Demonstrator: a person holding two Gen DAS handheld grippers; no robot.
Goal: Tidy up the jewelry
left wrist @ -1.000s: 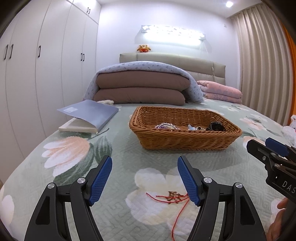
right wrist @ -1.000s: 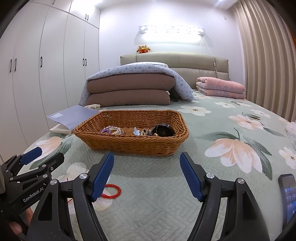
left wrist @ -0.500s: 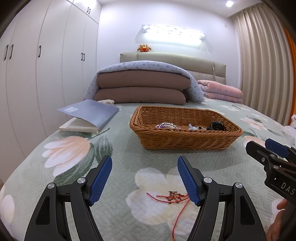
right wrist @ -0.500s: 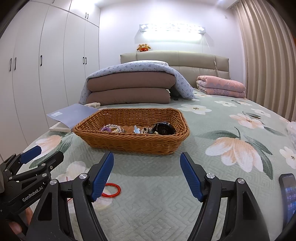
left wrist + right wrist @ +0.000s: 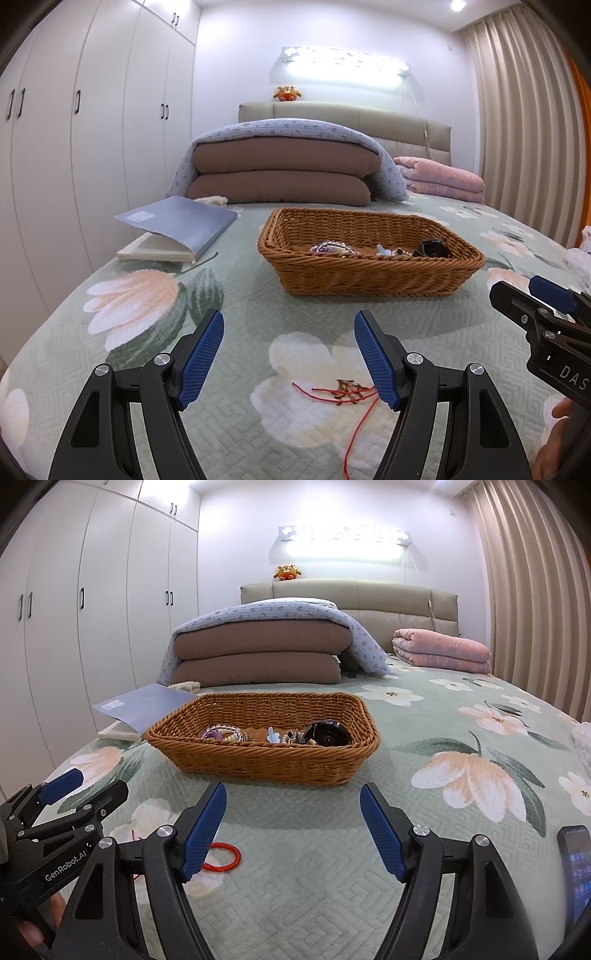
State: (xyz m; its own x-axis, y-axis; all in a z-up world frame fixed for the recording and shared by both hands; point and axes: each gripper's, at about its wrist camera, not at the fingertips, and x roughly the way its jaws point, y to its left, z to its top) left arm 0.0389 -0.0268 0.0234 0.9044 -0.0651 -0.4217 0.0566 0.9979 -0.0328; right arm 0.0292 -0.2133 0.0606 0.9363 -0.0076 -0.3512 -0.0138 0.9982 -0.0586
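A wicker basket [image 5: 369,280] [image 5: 266,764] stands on the floral bedspread and holds beaded bracelets [image 5: 223,734], small trinkets and a black round piece [image 5: 327,733]. A red cord bracelet [image 5: 345,393] [image 5: 223,856] lies on the bedspread near me, just by my left gripper's right finger. My left gripper [image 5: 288,354] is open and empty above the bedspread, short of the basket. My right gripper [image 5: 293,827] is open and empty, in front of the basket. Each gripper shows at the edge of the other's view.
A grey-blue folder on a book [image 5: 177,229] lies left of the basket. Folded brown and blue quilts [image 5: 284,166] and a pink blanket [image 5: 441,651] lie by the headboard. A phone [image 5: 576,867] lies at the right. Wardrobes line the left wall.
Both grippers have stayed open and nearly still; the right view has shifted very slightly toward the basket. Nothing was picked up or released.
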